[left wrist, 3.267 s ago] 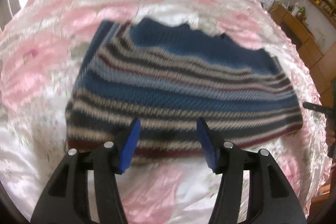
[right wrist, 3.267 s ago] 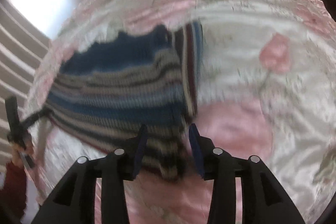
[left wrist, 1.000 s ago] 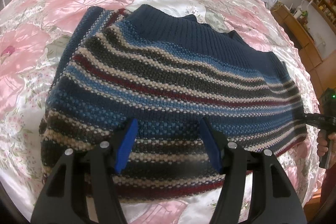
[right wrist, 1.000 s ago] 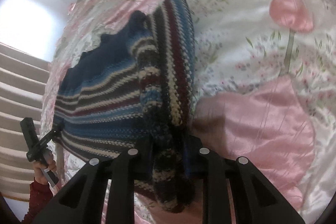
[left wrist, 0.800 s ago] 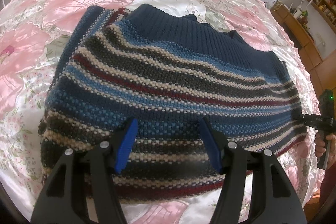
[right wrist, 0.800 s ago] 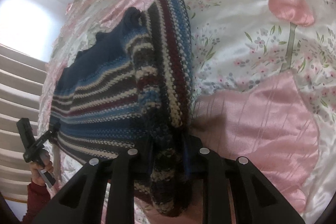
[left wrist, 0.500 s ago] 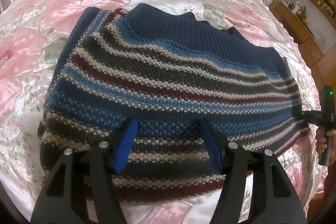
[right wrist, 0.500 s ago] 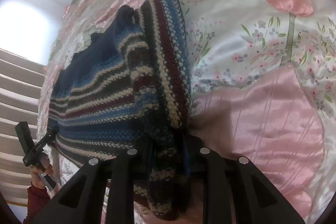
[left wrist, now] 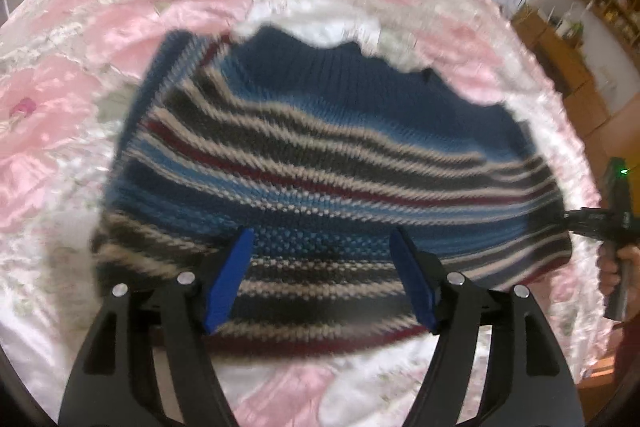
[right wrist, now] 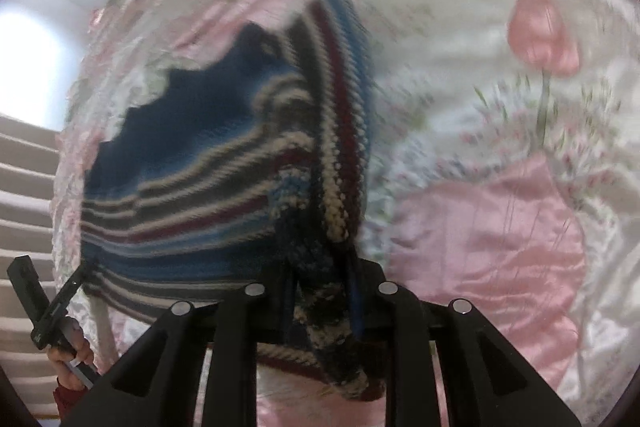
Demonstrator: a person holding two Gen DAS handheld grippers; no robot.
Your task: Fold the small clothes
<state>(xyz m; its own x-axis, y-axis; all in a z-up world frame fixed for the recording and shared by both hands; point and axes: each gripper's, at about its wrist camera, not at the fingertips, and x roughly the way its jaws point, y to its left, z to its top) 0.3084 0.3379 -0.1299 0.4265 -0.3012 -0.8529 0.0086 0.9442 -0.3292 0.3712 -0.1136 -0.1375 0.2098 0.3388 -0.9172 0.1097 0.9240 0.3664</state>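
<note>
On the bed, over a pink floral satin bedspread (left wrist: 80,99), a striped knitted sweater (left wrist: 320,163) is spread flat, its dark blue ribbed collar toward the far side. At its left, a folded-in sleeve (left wrist: 160,79) is seen along the edge. Above the near hem, the left hand-held gripper (left wrist: 320,275) is held with its blue pads wide apart, nothing between them. Further right, the sweater's right near corner is bunched up and clamped between the closed fingers of the right hand-held gripper (right wrist: 320,291). Both views are blurred by motion. A risk is judged here: with only one corner held and the satin slippery, the whole sweater could be dragged across the bedspread rather than folded, and the tucked sleeve could be pulled out. The thick knit could also slip from the clamp if lifted quickly.
</note>
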